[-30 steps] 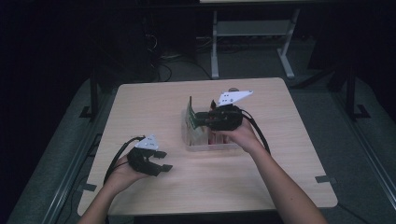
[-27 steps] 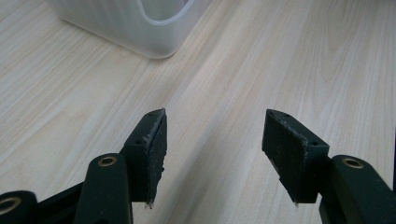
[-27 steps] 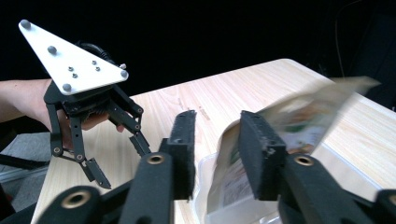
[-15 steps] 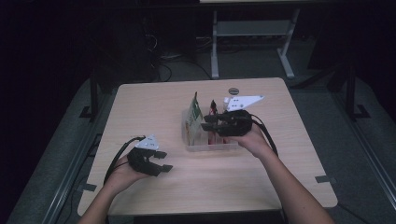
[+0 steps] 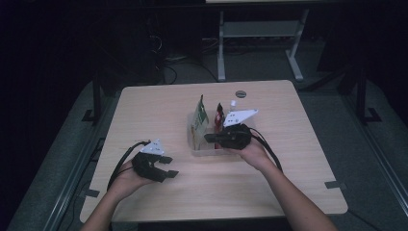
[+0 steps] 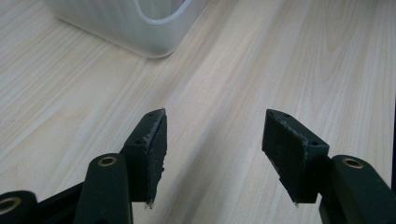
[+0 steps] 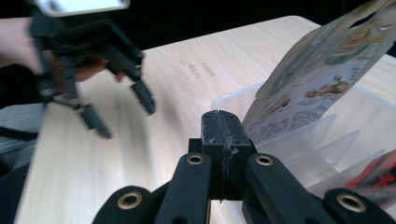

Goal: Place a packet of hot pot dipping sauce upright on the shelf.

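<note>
A clear plastic bin (image 5: pixel 196 144) sits mid-table. A green printed pouch (image 5: pixel 199 118) stands upright in its left end, with a red packet (image 5: pixel 219 114) beside it. My right gripper (image 5: pixel 209 138) hovers over the bin's near side, pointing left, with its jaws shut on nothing (image 7: pixel 221 122). In the right gripper view the pouch (image 7: pixel 322 79) rises just right of the jaw tips, behind the bin rim (image 7: pixel 233 99). My left gripper (image 5: pixel 167 166) rests low near the table's front left and is open (image 6: pixel 212 140) over bare wood. A corner of the bin (image 6: pixel 140 28) lies ahead of it.
A small dark round disc (image 5: pixel 240 94) lies on the table behind the bin. A white item (image 5: pixel 233 103) stands at the bin's far side. Clear dividers (image 7: pixel 322 140) split the bin. Bare tabletop (image 5: pixel 154 110) spreads left of the bin.
My right gripper has drawn back toward the person, from beside the pouch to the bin's near side. The pouch now stands more upright. The left gripper has stayed put.
</note>
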Demonstrator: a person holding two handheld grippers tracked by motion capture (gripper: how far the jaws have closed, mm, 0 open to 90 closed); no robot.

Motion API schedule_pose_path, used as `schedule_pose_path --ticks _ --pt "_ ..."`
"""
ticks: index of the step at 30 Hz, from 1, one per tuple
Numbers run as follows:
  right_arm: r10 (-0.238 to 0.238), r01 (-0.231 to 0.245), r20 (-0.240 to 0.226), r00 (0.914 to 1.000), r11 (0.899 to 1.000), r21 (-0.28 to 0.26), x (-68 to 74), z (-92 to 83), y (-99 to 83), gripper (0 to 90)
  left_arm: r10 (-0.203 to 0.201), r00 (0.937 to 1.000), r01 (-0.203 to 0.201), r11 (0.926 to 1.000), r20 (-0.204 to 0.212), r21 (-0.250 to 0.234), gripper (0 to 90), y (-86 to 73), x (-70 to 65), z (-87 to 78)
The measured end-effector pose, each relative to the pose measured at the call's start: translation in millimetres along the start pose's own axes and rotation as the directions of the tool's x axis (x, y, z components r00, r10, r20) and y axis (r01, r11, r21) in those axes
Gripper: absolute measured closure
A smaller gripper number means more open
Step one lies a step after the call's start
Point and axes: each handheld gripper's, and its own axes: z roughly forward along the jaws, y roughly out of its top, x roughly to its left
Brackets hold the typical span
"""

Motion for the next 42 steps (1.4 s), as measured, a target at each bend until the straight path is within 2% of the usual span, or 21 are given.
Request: schedule_pose_path --ticks 5,7,12,15,19,24,28,32,36,42 --pt "0.024 -0.021 0.09 0.9957 0.999 -0.027 -3.4 11.0 3.6 89.9 -0.001 1.0 0.001 1.0 -0.003 -0.002 40.0 -1.0 1.3 -1.2" --pt "0.03 -0.027 0.101 0.9944 0.999 -0.037 -3.2 12.5 4.6 89.8 0.002 1.0 -0.002 1.0 -0.004 0.002 39.9 -1.3 2.1 -2.0" --pt "0.029 -0.026 0.081 0.9963 0.999 -0.042 -0.1 9.1 4.6 89.8 -0.004 1.0 0.004 1.0 -0.004 -0.004 40.0 -1.4 2.2 -2.1" --pt "0.025 -0.023 0.053 0.9983 0.999 -0.049 2.8 0.7 3.7 89.7 -0.001 1.0 0.001 1.0 -0.005 -0.002 40.0 -1.2 2.7 -2.6" --pt "0.028 -0.027 0.031 0.9991 0.999 -0.037 6.6 -9.9 -2.5 88.2 -0.016 0.9999 0.016 0.9998 -0.004 -0.01 40.0 -1.4 2.4 -2.0" --pt "0.027 -0.026 0.015 0.9995 0.999 -0.023 11.3 -21.4 -9.3 84.1 -0.002 1.0 0.002 1.0 -0.002 -0.004 39.9 -0.9 2.1 -3.1" --pt "0.029 -0.029 0.009 0.9996 1.0 -0.01 13.5 -30.7 -13.9 78.7 -0.008 1.0 0.008 0.9999 0.0 -0.008 39.3 -1.6 2.3 -3.2" --pt "0.018 -0.018 0.024 0.9996 1.0 -0.004 15.9 -43.1 -19.3 74.0 -0.005 1.0 0.005 0.9999 -0.005 -0.012 38.7 -2.9 1.5 -5.6" --pt "0.027 -0.027 0.031 0.9992 1.0 0.003 16.6 -55.4 -25.6 67.9 -0.015 0.9999 0.015 0.9998 -0.003 -0.016 37.8 -3.1 0.4 -6.9" --pt "0.048 -0.05 0.049 0.9976 0.998 0.038 19.0 -72.8 -38.4 56.3 -0.006 1.0 0.006 0.9999 -0.002 -0.012 36.9 0.1 -1.8 -8.1"
